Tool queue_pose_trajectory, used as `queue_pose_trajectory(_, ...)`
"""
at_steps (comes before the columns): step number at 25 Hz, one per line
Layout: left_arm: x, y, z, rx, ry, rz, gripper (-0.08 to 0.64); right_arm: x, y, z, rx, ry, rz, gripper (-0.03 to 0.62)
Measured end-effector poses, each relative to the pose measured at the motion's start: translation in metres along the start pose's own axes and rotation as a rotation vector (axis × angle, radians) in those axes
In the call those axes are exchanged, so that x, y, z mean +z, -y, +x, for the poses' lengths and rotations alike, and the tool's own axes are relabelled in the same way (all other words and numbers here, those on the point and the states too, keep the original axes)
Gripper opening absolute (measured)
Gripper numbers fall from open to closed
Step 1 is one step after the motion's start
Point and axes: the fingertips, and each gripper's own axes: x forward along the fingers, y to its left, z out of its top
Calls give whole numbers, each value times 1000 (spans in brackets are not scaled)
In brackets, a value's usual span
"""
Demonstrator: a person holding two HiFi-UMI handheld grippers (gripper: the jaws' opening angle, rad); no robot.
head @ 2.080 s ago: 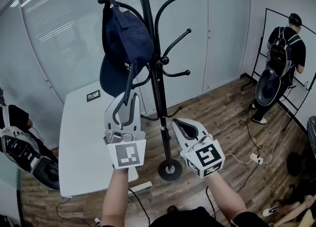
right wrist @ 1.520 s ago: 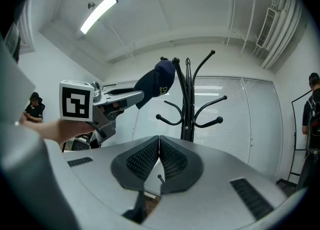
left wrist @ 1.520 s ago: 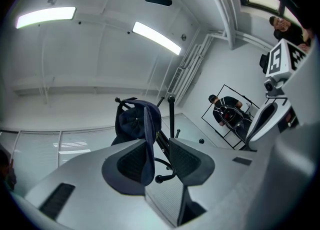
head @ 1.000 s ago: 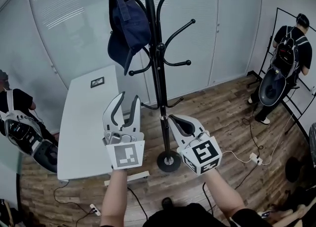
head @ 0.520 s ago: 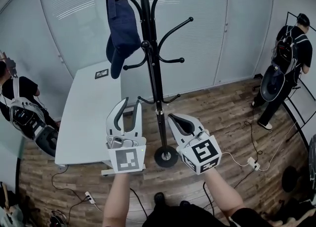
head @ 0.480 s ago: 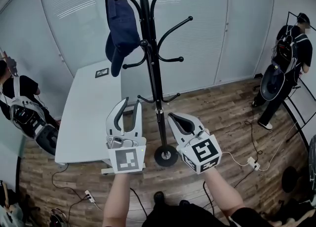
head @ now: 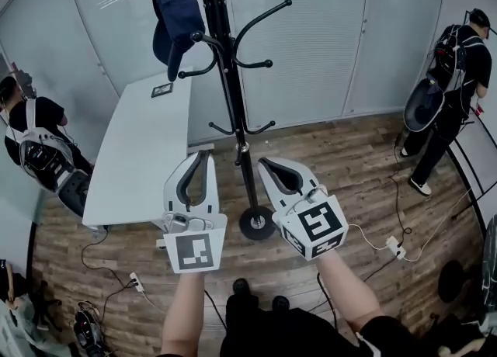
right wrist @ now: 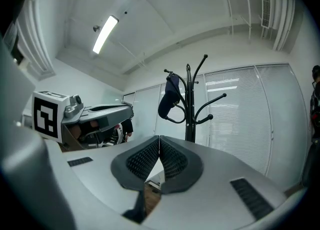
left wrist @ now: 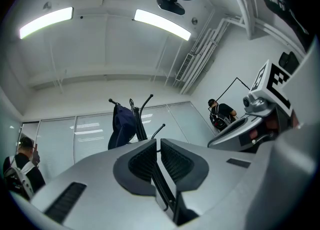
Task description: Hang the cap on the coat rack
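The cap (head: 175, 14) is left hung on the coat rack (head: 225, 76); the left gripper (head: 203, 155) is withdrawn, jaws closing empty; the right gripper (head: 264, 163) is clenched empty. The task is judged done.

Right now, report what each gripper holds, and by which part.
Nothing. The left gripper is closing its jaws on empty air; the right gripper has its jaws together, empty. The cap hangs on the coat rack.

Office meeting room, frosted glass partition walls (head: 311, 37) all round, long white table (head: 132, 154) against them, wood-plank floor (head: 349, 161) with a power strip (head: 392, 247) and trailing cables, black coat rack (head: 225, 76), ceiling strip lights (left wrist: 47, 21), a person with a backpack (head: 454, 53) at the edge.
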Motion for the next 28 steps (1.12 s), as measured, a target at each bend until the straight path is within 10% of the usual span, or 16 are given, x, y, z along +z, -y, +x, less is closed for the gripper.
queue_pose_trajectory(28,-28,62,-21,-116,-160,-96,15,8,-15,-38,54,53,-63,29)
